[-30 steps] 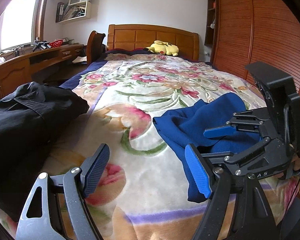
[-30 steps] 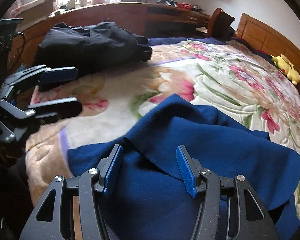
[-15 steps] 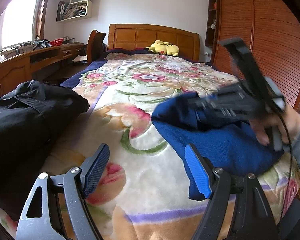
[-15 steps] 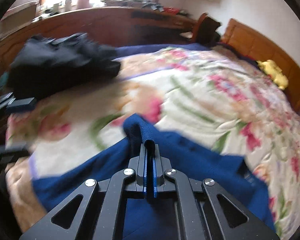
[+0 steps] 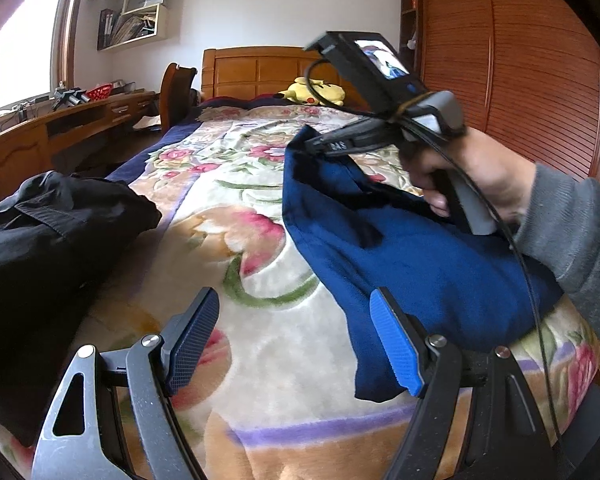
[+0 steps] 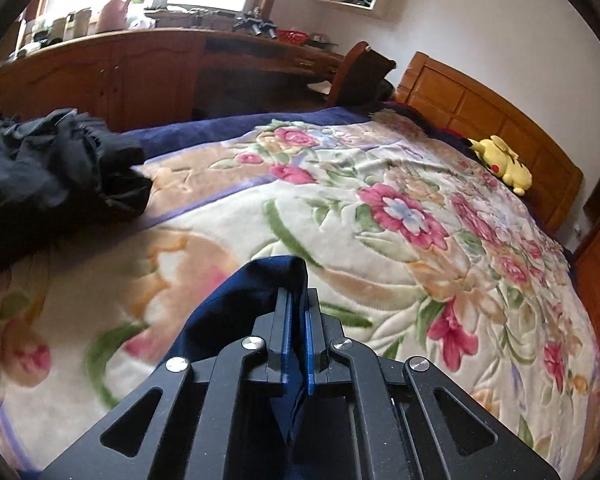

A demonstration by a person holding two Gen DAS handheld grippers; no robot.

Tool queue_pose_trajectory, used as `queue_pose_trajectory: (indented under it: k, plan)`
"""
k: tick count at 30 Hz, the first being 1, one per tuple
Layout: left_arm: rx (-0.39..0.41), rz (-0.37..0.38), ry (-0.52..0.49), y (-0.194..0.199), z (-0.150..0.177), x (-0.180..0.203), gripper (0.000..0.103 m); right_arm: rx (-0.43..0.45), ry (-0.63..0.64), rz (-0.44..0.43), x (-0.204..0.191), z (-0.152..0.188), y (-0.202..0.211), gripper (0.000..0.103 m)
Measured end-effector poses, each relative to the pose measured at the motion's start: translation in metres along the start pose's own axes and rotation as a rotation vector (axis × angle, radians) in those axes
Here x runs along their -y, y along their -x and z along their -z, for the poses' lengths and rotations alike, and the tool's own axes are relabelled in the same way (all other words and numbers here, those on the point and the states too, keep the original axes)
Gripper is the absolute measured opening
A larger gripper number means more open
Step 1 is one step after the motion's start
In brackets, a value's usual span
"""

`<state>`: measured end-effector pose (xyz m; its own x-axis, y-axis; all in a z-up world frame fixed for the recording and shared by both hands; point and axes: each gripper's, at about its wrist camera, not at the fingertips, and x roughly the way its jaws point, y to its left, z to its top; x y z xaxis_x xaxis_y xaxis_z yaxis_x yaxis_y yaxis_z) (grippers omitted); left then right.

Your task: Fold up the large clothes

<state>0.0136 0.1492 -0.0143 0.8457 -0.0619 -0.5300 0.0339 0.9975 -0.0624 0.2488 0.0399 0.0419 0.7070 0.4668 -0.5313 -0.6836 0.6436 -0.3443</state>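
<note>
Floral bedspread (image 5: 260, 344) under spread left fingers (image 5: 396, 344); right fingers (image 6: 287, 332) pinching blue garment (image 6: 236, 304), clearest wrist-on.

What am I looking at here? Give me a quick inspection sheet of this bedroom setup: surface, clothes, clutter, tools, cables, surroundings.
Surface: bed with a floral blanket, largely bare in the middle.
Job's things: blue garment with one edge lifted, the rest lying on the blanket; black garment heaped at the bed's window side.
Clutter: yellow plush toy by the headboard.
Tools: right tool shut on a fold of the blue garment; left tool open over the blanket, holding nothing.
Cables: black cable trailing from the right tool past the person's hand.
Surroundings: wooden desk under the window, wall shelf, slatted wardrobe doors.
</note>
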Motion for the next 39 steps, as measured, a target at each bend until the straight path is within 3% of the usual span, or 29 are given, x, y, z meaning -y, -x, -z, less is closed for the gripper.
queue_pose_trajectory:
  k: [2,3,4,11,17,22,28,39]
  plan:
    - [-0.002,0.002,-0.001,-0.001,-0.001,0.002,0.079,0.001,-0.054,-0.005,0.005,-0.003,0.000,0.025]
    - [-0.002,0.004,-0.003,-0.001,0.000,0.003,0.079,0.005,-0.076,-0.017,0.011,-0.001,0.004,0.048]
    - [-0.001,0.007,-0.005,-0.001,-0.001,0.005,0.079,0.013,-0.097,-0.032,0.015,0.001,0.009,0.063]
    - [0.009,0.033,-0.018,0.000,-0.005,0.025,0.079,0.042,-0.118,-0.014,0.040,0.044,0.077,0.064]
    - [0.021,0.083,-0.041,0.000,-0.011,0.056,0.079,0.008,-0.143,0.050,0.070,0.125,0.146,0.064]
    - [0.024,0.133,-0.074,-0.006,-0.014,0.090,0.079,-0.011,-0.177,0.158,0.094,0.185,0.201,0.064]
    - [0.003,0.165,-0.105,-0.024,-0.017,0.121,0.079,-0.089,-0.211,0.203,0.109,0.234,0.230,0.064]
    - [-0.024,0.207,-0.144,-0.037,-0.018,0.156,0.079,-0.112,-0.286,0.266,0.135,0.283,0.267,0.073]
